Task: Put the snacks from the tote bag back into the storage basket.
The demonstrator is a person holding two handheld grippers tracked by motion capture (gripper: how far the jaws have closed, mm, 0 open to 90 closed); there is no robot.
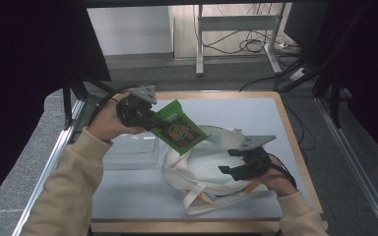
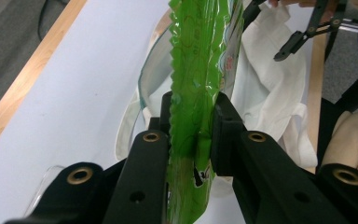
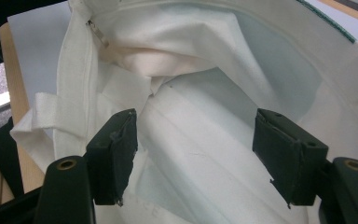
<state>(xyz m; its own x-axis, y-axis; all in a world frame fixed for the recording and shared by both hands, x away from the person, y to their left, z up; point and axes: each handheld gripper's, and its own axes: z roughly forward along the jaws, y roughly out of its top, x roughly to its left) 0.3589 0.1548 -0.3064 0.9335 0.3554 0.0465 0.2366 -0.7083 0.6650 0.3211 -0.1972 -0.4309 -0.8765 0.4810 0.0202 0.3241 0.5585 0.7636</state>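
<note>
Left gripper (image 1: 145,117) has its fingers clamped on the green snack packet (image 1: 179,128), held above the white tote bag (image 1: 202,164) on the desk (image 1: 256,115), while the right gripper (image 1: 236,164), fingers spread wide and empty, seemingly props the bag's mouth open for the drop.

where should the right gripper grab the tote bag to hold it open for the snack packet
Best guess: the near rim of the white tote bag, by the strap base, coming from the person's side. The right gripper hangs open over the mouth, and that hemmed edge is thin enough to pinch, while the left gripper brings the green snack packet.
</note>
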